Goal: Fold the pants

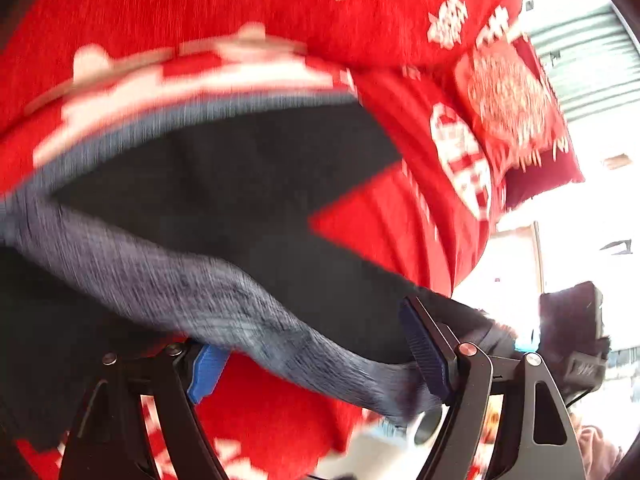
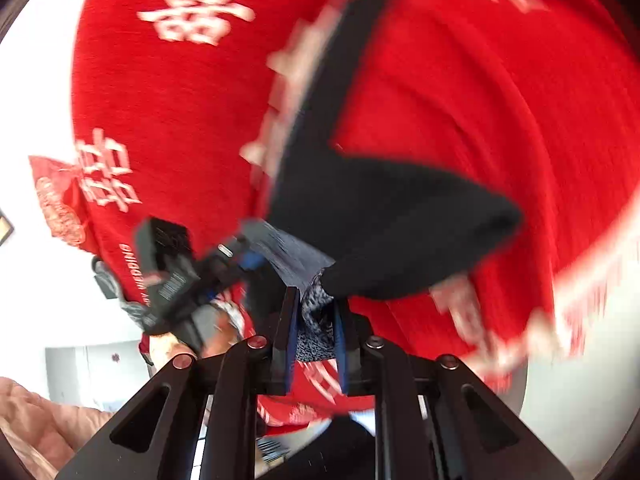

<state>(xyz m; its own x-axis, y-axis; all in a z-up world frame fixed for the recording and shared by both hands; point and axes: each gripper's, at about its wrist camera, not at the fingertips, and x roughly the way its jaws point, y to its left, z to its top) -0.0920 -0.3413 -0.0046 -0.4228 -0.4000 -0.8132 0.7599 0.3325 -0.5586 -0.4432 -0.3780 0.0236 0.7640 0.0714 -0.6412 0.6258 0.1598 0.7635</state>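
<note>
The pants (image 1: 224,184) are black with a grey heathered waistband (image 1: 192,292), lying over a red bedspread (image 1: 200,8). In the left wrist view my left gripper (image 1: 316,356) has its blue-padded fingers wide apart, with the waistband draped between them. In the right wrist view my right gripper (image 2: 316,328) is shut on the grey waistband (image 2: 316,320), and the black pants (image 2: 380,220) hang up and away from it. The left gripper (image 2: 192,272) shows at the left of the right wrist view, next to the waistband. Both views are motion-blurred.
The red bedspread (image 2: 460,80) with white characters fills both views. A red embroidered pillow (image 1: 516,100) lies at the right in the left wrist view. A pink quilted cloth (image 2: 36,420) shows at lower left in the right wrist view. Bright white room lies beyond.
</note>
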